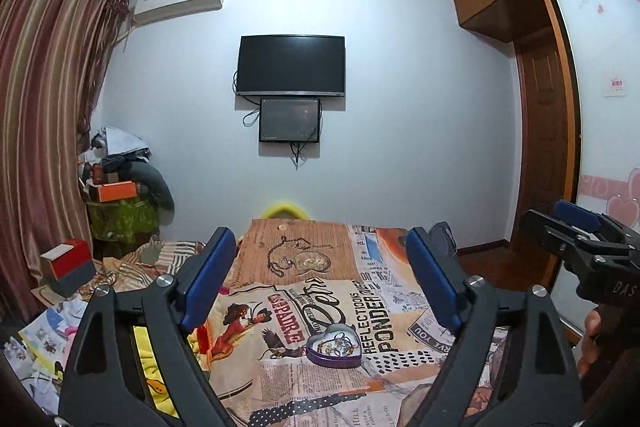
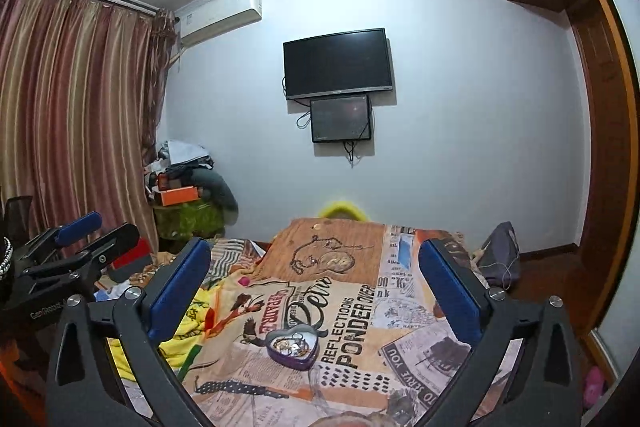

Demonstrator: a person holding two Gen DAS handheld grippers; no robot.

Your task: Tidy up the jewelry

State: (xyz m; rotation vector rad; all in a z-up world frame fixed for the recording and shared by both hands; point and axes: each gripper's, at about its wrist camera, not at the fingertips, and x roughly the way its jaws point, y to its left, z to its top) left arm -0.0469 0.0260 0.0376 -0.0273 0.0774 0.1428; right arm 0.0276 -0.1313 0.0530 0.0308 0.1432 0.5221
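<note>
A purple heart-shaped tin point(image 1: 335, 345) full of small jewelry sits on the newspaper-print cloth point(image 1: 376, 311); it also shows in the right wrist view point(image 2: 293, 343). Farther back on the brown part lie a dark chain necklace point(image 1: 280, 255) and a clear dish point(image 1: 313, 261) with pieces in it, also seen in the right wrist view as the necklace point(image 2: 308, 255) and the dish point(image 2: 338, 260). My left gripper point(image 1: 320, 275) is open and empty, held above the tin. My right gripper point(image 2: 316, 279) is open and empty, also above the cloth.
The right gripper point(image 1: 576, 231) shows at the right edge of the left view; the left gripper point(image 2: 80, 231) shows at the left of the right view. A red and grey box point(image 1: 66, 267), yellow cloth point(image 2: 192, 323), a cluttered corner point(image 1: 120, 195) and a grey bag point(image 2: 498, 251) surround the cloth.
</note>
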